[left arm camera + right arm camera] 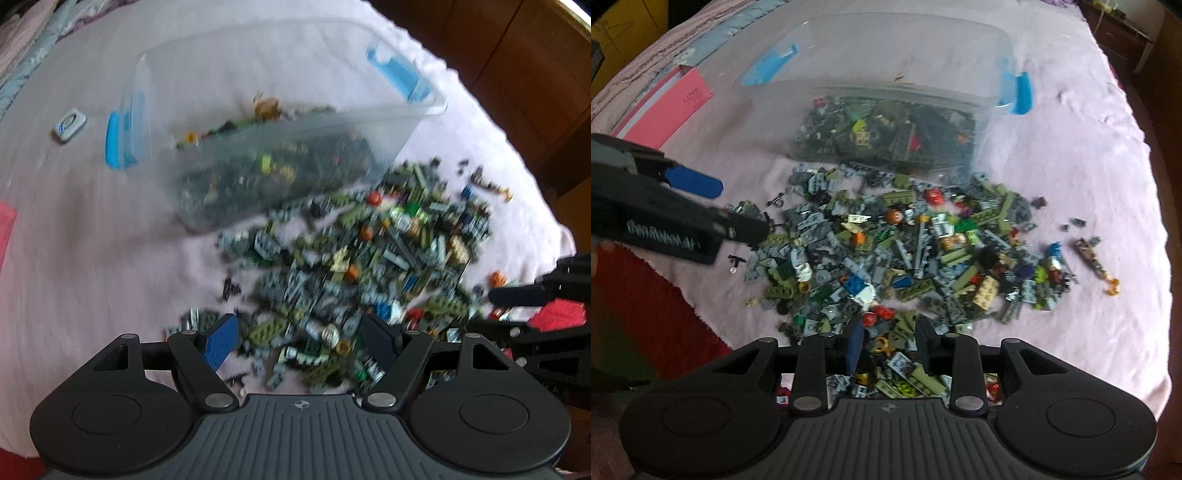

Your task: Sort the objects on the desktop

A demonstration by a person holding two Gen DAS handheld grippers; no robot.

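A big pile of small toy bricks (362,258), mostly grey and green, lies on a pale pink cloth (92,240). It also shows in the right wrist view (905,258). Behind it stands a clear plastic bin (280,155) with blue latches, partly filled with bricks; it also shows in the right wrist view (886,122). My left gripper (301,338) is open over the pile's near left edge, nothing between its pads. My right gripper (890,345) is open, narrower, low over the pile's near edge, with loose bricks between the fingers but none gripped. The left view is blurred.
A small white device (69,124) lies on the cloth left of the bin. A pink box (665,107) sits at the far left. A brown figure piece (1095,264) lies apart at the right. Dark wooden furniture (517,74) stands beyond the cloth's edge.
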